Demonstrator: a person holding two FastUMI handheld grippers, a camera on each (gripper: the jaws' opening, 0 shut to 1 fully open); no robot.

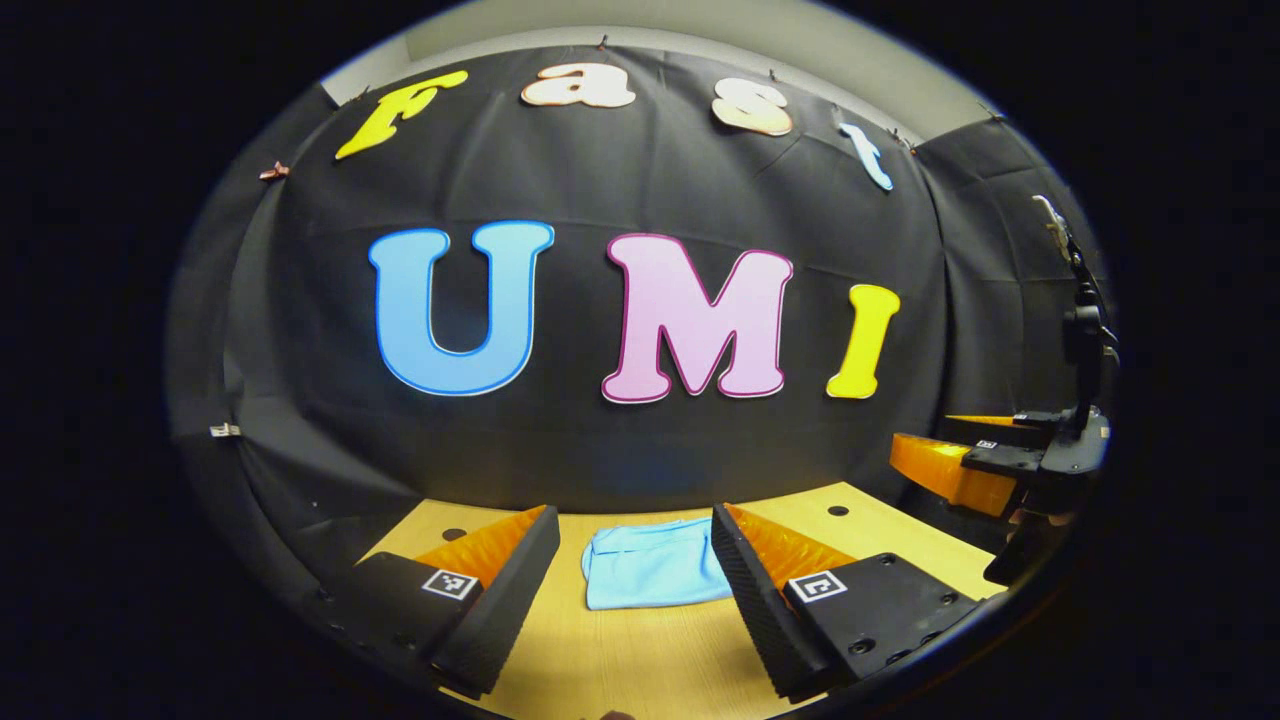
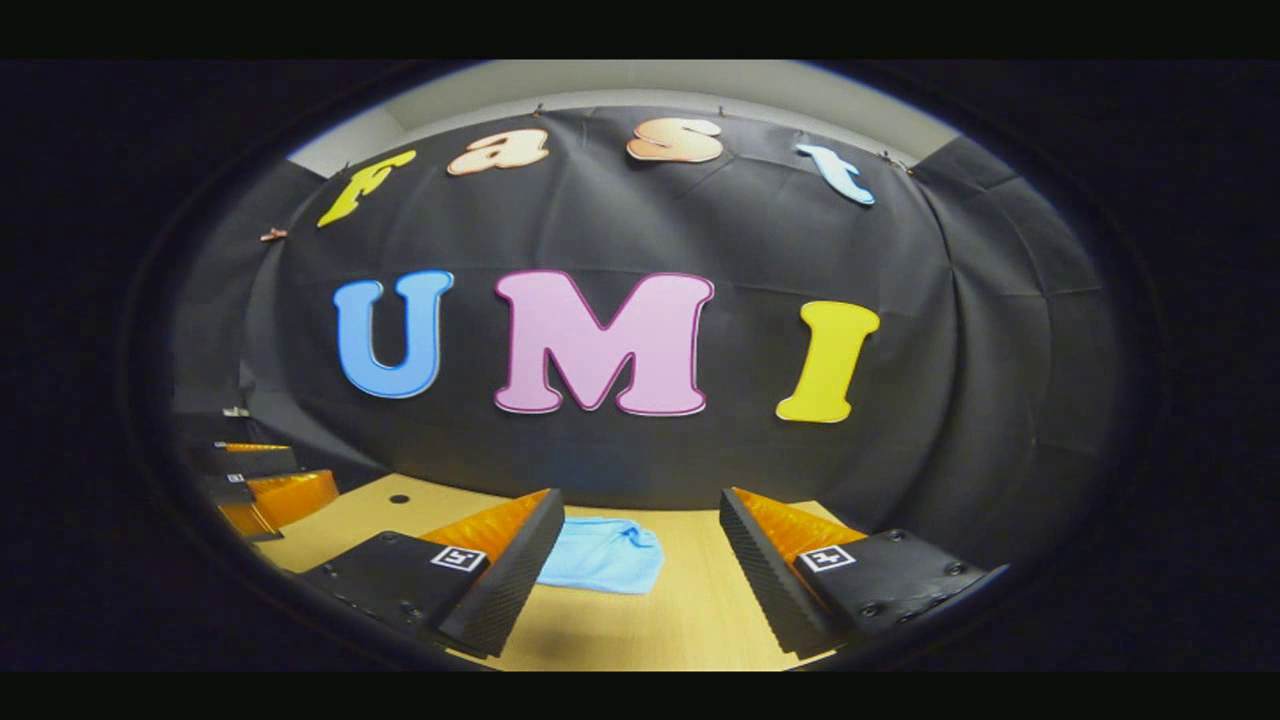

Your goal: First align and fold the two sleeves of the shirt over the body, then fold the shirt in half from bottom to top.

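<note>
Both views level, facing booth wall (image 1: 620,460)

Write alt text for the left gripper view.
A light blue shirt, folded into a compact rectangle, lies on a wooden table between the open left gripper. The right gripper hovers at the right edge, against a black cloth wall.

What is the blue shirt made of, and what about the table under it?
The shirt looks like soft, thin cloth with a matte finish: it lies limp in a folded bundle with gentle creases and a rumpled edge. The table looks like pale wood or a wood-look board, smooth and lightly shiny, with faint grain lines and small round holes; which of the two, the look leaves open.
</note>
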